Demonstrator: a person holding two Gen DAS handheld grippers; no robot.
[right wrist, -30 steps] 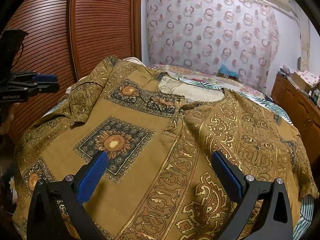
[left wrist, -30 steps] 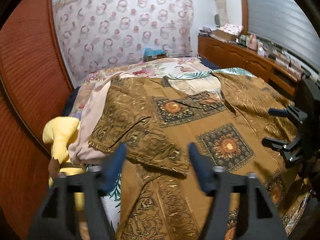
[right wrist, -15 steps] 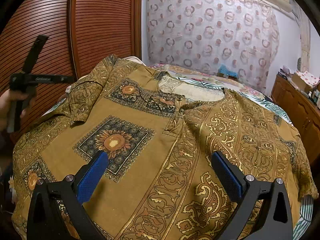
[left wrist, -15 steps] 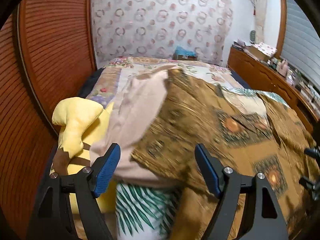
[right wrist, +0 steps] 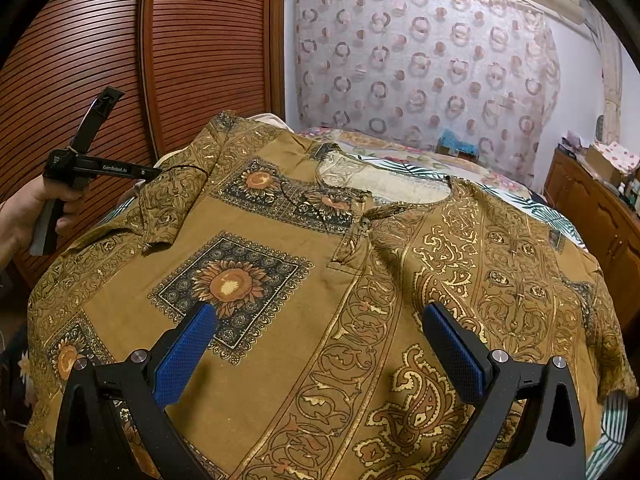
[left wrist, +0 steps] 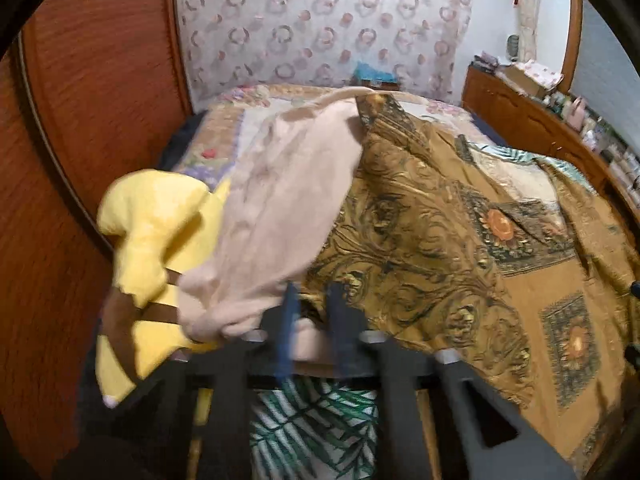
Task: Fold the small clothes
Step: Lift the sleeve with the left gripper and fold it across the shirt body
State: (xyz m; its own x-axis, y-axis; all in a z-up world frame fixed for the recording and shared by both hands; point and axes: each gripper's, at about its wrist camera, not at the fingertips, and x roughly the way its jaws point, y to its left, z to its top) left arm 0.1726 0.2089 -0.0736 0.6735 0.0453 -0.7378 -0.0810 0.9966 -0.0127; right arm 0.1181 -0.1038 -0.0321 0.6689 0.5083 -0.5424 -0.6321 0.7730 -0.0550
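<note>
Left wrist: left claw just narrowed onto pink cloth edge; right claw wide over shirt.

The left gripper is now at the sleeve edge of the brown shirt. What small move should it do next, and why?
Probably lift the sleeve and carry it inward over the brown shirt. The left gripper has just been closing with fabric between its fingers, and the shirt lies spread flat; the right gripper hovers open.
</note>
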